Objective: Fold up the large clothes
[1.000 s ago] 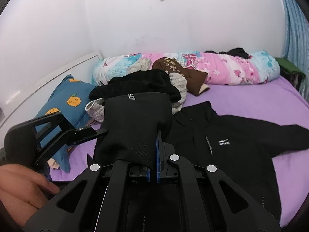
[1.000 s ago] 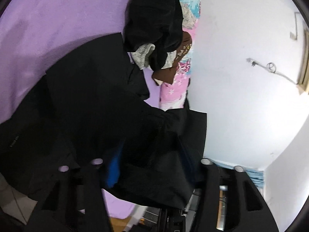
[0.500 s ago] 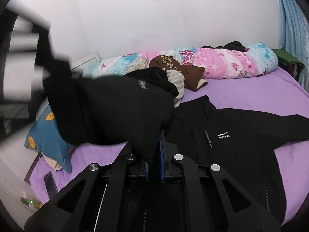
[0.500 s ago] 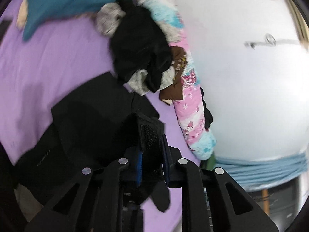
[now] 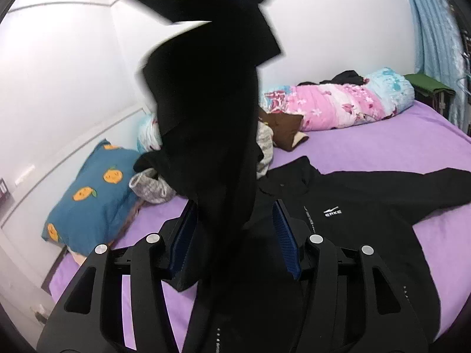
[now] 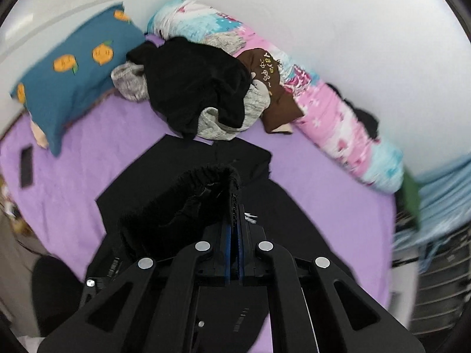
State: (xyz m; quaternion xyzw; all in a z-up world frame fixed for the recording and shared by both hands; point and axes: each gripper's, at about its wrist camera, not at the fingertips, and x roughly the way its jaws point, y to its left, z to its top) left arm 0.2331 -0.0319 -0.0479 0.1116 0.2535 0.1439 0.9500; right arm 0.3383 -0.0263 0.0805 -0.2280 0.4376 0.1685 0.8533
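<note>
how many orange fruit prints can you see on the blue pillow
4 in the left wrist view, on the blue fruit-print pillow lying at the purple bed sheet's left edge: top corner, upper middle, centre, bottom left corner. Its far side is hidden, so there may be more.

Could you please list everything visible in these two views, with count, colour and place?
jacket: one, black, spread on the bed.
sleeve: one, black, lifted.
bed sheet: one, purple.
pillow: one, blue with oranges, far left.
rolled quilt: one, pink and blue, along the wall.
clothes pile: one, black, grey, brown.
curtain: one, light blue, right.
left hand-held gripper: open.
right hand-held gripper: shut on the sleeve cuff.
</note>
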